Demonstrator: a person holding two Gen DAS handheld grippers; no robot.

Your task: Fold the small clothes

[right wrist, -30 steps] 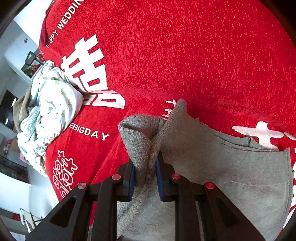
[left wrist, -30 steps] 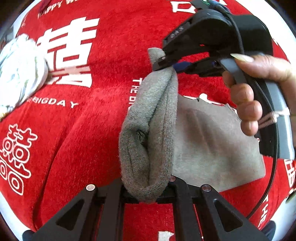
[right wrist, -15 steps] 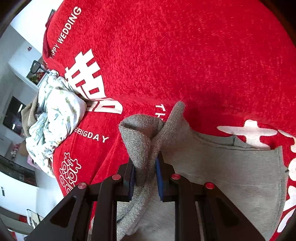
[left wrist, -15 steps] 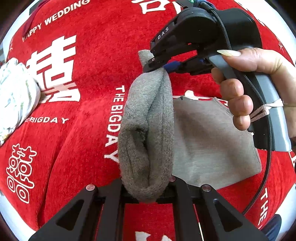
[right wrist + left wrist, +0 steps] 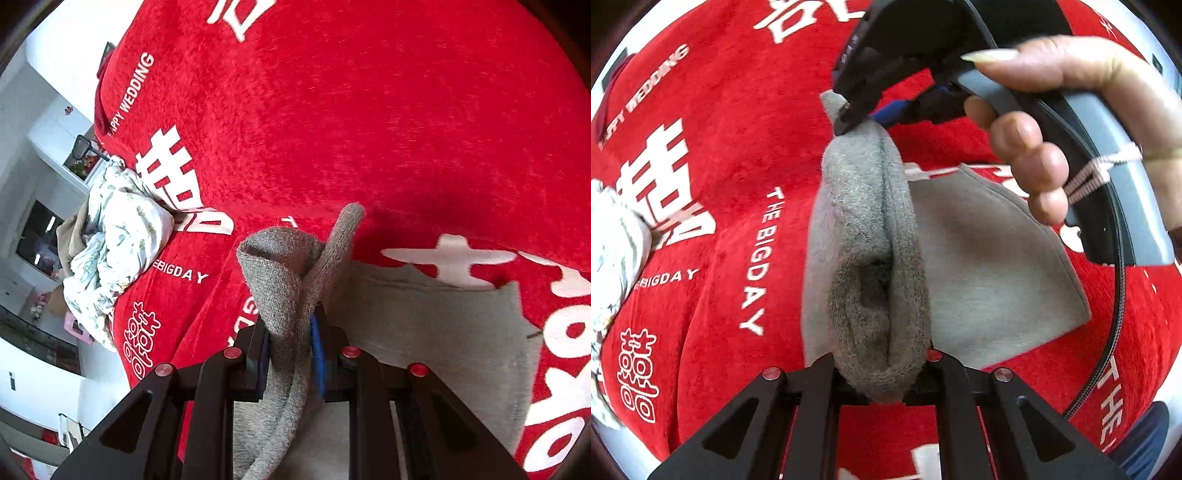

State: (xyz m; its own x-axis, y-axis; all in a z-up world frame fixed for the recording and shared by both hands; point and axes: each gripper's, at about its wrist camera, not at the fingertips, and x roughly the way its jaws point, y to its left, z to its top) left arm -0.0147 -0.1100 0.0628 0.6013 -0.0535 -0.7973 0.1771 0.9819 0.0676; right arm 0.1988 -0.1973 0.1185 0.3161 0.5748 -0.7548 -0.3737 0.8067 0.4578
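Observation:
A small grey knit garment [image 5: 871,236] lies on the red printed cloth [image 5: 731,155]. One edge is lifted and bunched into a ridge between both grippers, while the rest [image 5: 990,266] lies flat to the right. My left gripper [image 5: 882,380] is shut on the near end of the ridge. My right gripper [image 5: 860,114], held by a hand, is shut on the far end. In the right wrist view my right gripper [image 5: 291,350] pinches the grey garment [image 5: 291,280], with the flat part [image 5: 461,332] to the right.
A crumpled white floral garment [image 5: 118,236] lies at the left edge of the red cloth [image 5: 369,110], also in the left wrist view [image 5: 609,258]. Beyond the cloth's left edge are white furniture and shelves [image 5: 44,166].
Both grippers have carried the lifted grey edge further across the cloth, and the flat part shows more. The white garment has slid toward the left edge of view. Both grips are unchanged.

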